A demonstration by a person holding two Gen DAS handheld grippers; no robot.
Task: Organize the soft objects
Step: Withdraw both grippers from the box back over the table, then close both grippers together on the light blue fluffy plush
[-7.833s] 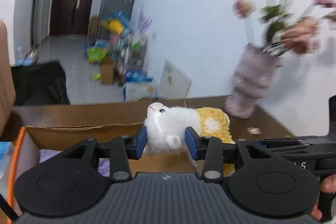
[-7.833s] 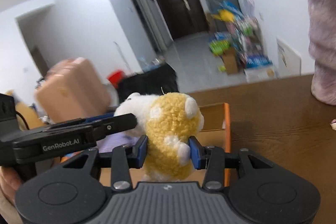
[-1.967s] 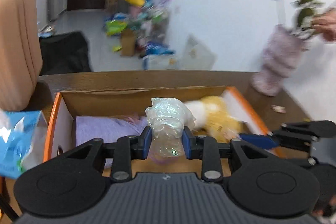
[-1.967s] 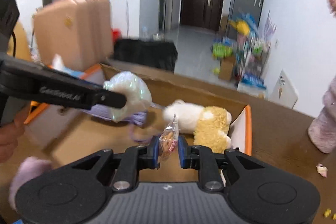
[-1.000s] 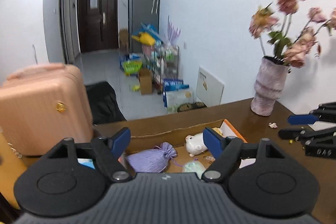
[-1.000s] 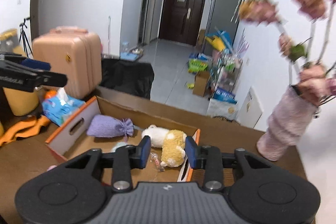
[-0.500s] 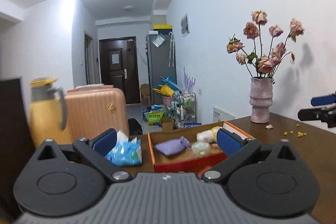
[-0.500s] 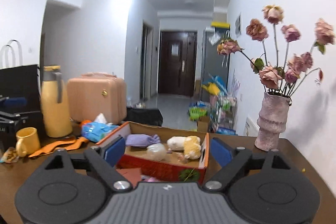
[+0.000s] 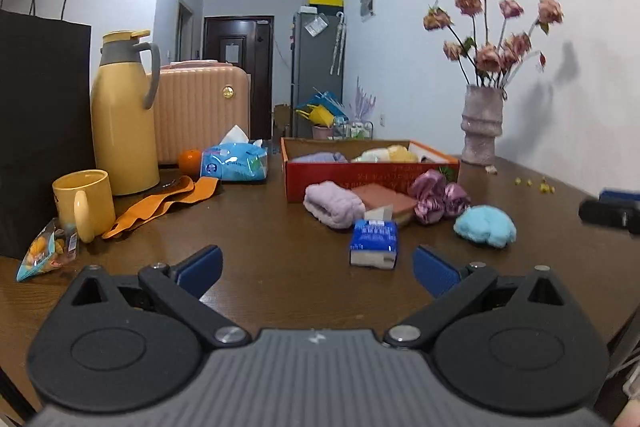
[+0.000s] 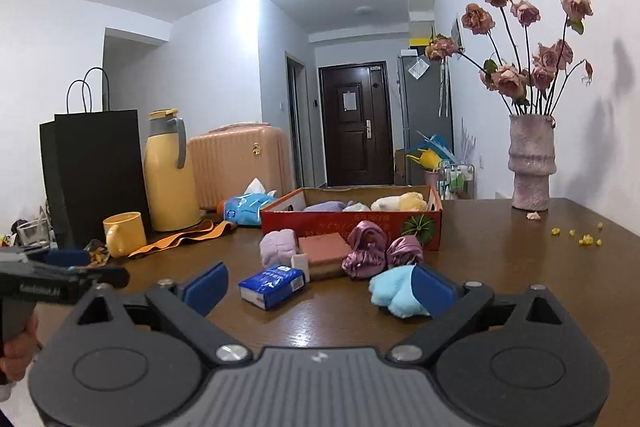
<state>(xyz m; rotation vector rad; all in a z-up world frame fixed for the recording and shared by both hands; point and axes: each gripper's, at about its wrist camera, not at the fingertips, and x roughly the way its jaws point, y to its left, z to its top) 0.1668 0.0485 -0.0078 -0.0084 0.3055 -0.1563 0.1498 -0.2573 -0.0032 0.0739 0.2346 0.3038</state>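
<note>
Sorting status: partly done.
In box (image 10: 352, 217): purple pouch (image 10: 326, 206), plush toy (image 10: 398, 203), seemingly more.
Left on table (image 9: 248, 247): tissue pack (image 9: 374, 241), blue plush (image 9: 485, 226), satin scrunchies (image 10: 380, 253).
Left gripper (image 9: 316, 269): fingers wide apart, empty.
Right gripper (image 10: 320, 287): jaws opening, empty.

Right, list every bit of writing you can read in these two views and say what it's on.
"GenRobot.AI", faint and partly blurred, on the black left gripper in the right wrist view.
Red cardboard box: printed line along the front, too blurred to read.
Small blue tissue pack: white print, too small.
Large blue tissue pack: round label, unreadable.
Paper on the dark door: unreadable.
</note>
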